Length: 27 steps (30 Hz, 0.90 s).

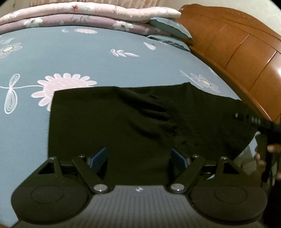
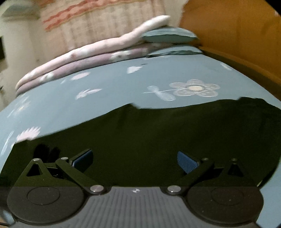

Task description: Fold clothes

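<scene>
1. A black garment (image 1: 140,119) is lying spread on a blue floral bedsheet (image 1: 87,57), near the bed's wooden headboard (image 1: 237,43); wrinkles are showing near its middle.
2. The left gripper (image 1: 139,157) is hovering over the near edge of the garment, its blue-padded fingers (image 1: 98,157) standing wide apart and holding nothing.
3. The right gripper (image 2: 135,161) is likewise sitting over the dark cloth, its fingers (image 2: 186,163) spread wide with nothing between them; this view is blurring.
4. In the left wrist view, the other gripper's dark body is showing at the right edge, with a hand (image 1: 263,154) partly visible beside it.
5. Folded pink and purple quilts (image 1: 79,15) are lying stacked at the far side of the bed, next to a blue pillow (image 1: 170,28).
</scene>
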Each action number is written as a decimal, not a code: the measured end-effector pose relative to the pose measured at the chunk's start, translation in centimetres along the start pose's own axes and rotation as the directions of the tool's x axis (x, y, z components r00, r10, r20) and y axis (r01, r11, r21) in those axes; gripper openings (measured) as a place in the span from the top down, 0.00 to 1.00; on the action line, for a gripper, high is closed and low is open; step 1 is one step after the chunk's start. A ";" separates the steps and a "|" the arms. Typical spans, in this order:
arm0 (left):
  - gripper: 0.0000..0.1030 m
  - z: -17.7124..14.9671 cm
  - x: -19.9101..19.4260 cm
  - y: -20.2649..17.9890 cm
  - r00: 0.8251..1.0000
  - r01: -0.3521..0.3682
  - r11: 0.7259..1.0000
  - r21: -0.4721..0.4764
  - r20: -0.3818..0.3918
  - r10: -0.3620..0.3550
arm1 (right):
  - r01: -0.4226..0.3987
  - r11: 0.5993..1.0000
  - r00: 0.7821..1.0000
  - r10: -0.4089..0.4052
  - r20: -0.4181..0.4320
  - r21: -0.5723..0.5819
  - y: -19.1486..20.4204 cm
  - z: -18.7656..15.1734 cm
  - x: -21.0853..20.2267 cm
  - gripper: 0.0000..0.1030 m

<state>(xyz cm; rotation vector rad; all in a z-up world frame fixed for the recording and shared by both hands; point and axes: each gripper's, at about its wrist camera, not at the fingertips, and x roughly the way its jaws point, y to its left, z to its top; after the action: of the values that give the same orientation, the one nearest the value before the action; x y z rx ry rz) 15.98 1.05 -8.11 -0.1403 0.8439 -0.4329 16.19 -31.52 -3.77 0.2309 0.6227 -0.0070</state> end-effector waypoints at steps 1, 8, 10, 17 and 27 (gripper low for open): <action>0.22 -0.1 0.2 -0.3 1.000 -0.001 1.000 0.004 -0.004 0.001 | 0.008 0.999 1.000 -0.008 0.001 0.033 -0.9 0.3 0.3 0.00; 0.21 -0.3 1.1 -0.7 0.999 -0.020 1.000 -0.012 -0.040 0.019 | 0.001 0.976 1.000 0.004 -0.021 0.217 -5.1 -0.5 2.0 0.00; 0.20 -0.3 1.2 -0.3 0.999 -0.014 0.999 -0.039 -0.040 0.012 | 0.001 0.980 1.000 0.001 -0.013 0.199 -5.0 -0.8 1.9 0.00; 0.19 -0.5 1.0 0.6 1.000 0.012 0.995 -0.099 -0.023 -0.014 | -0.005 0.980 1.000 0.004 0.004 0.200 -5.1 -1.8 1.4 0.00; 0.02 -0.1 1.6 1.1 0.997 0.073 0.987 -0.140 -0.029 -0.078 | -0.045 0.989 0.998 0.039 0.046 0.142 -5.6 -1.2 -1.1 0.00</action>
<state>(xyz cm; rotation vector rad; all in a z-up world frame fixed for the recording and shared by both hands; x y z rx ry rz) 17.17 1.43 -9.60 -0.2949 0.9045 -0.4488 14.19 -36.80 -5.28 0.3819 0.5745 -0.0160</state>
